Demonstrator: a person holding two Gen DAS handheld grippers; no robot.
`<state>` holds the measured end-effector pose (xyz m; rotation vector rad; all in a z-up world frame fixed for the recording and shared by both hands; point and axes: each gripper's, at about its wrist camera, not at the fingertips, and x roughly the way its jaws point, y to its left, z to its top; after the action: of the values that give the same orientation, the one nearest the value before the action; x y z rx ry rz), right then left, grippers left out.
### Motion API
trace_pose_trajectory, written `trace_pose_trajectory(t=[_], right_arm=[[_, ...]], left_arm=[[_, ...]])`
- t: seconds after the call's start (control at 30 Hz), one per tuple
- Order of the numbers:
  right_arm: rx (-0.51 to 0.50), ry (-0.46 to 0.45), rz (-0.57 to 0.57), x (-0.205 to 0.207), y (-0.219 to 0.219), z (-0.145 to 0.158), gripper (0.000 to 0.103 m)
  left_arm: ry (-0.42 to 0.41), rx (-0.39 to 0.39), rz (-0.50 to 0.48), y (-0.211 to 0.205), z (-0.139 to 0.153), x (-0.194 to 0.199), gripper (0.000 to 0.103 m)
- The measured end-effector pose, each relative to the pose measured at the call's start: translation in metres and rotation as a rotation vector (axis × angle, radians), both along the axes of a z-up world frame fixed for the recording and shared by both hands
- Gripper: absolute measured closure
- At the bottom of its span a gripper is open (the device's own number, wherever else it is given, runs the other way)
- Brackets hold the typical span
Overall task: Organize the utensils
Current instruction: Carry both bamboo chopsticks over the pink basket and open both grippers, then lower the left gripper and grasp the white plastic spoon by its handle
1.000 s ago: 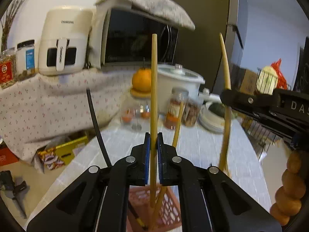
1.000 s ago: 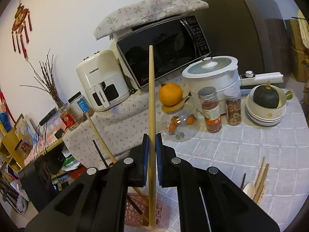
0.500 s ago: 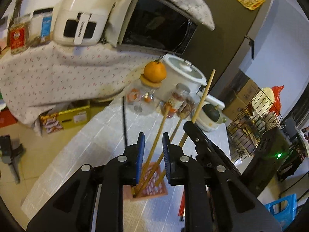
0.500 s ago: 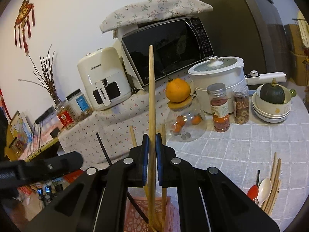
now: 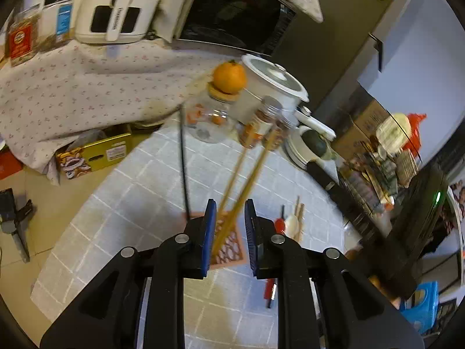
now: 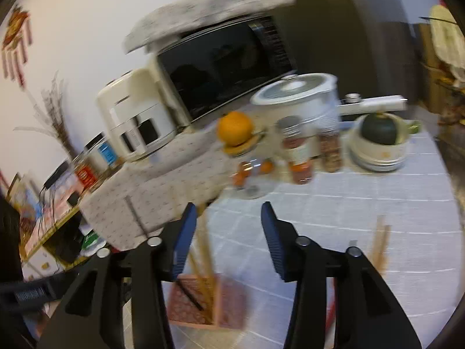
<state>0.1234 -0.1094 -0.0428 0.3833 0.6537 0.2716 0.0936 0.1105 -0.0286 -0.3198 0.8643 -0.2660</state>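
Note:
A pink perforated utensil holder (image 5: 229, 247) stands on the tiled tablecloth; it also shows, blurred, in the right wrist view (image 6: 203, 302). Wooden chopsticks (image 5: 247, 177) and a thin black stick (image 5: 183, 168) lean out of it. My left gripper (image 5: 229, 238) is open above the holder, with the chopsticks loose between its jaws. My right gripper (image 6: 228, 241) is wide open and empty above the holder. More chopsticks (image 6: 380, 244), a white spoon (image 5: 291, 224) and a red-handled utensil (image 5: 270, 288) lie on the table to the right.
At the back stand a glass jar topped by an orange (image 5: 229, 78), spice jars (image 6: 298, 151), a white cooker (image 6: 296, 101), stacked bowls with a squash (image 6: 377, 136), a microwave (image 6: 229, 64) and an air fryer (image 5: 116, 17). The table's left edge drops to the floor with a box (image 5: 93, 157).
Both grippers have opened and let go of their chopsticks, which now stand in the holder. The right gripper has pulled back, its view blurred. The left gripper has risen and tilted down.

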Motion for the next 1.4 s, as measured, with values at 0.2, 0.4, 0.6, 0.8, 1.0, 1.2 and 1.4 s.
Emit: trace_pose_trajectory(t=[0.2, 0.4, 0.6, 0.8, 1.0, 1.2, 1.4], right_arm=[[0.022, 0.11, -0.092, 0.0, -0.066, 0.012, 0.053], [0.012, 0.294, -0.131, 0.002, -0.107, -0.007, 0.053], [0.011, 0.556, -0.141, 0.004, -0.136, -0.056, 0.053], [0.07, 0.666, -0.201, -0.002, -0.168, -0.08, 0.053], [0.118, 0.717, -0.238, -0.003, -0.188, -0.093, 0.053], [0.143, 0.713, -0.242, 0.001, -0.195, -0.093, 0.053], [0.139, 0.72, -0.237, 0.005, -0.196, -0.096, 0.053]], left_arm=[[0.003, 0.051, -0.09, -0.041, -0.003, -0.011, 0.08], [0.061, 0.109, -0.215, -0.1, -0.025, -0.016, 0.08], [0.154, 0.179, -0.314, -0.159, -0.068, -0.008, 0.078], [0.27, 0.19, -0.329, -0.196, -0.122, 0.029, 0.073], [0.344, 0.198, -0.311, -0.209, -0.159, 0.065, 0.072], [0.333, 0.236, -0.313, -0.222, -0.169, 0.079, 0.072], [0.358, 0.29, -0.324, -0.233, -0.182, 0.083, 0.095]])
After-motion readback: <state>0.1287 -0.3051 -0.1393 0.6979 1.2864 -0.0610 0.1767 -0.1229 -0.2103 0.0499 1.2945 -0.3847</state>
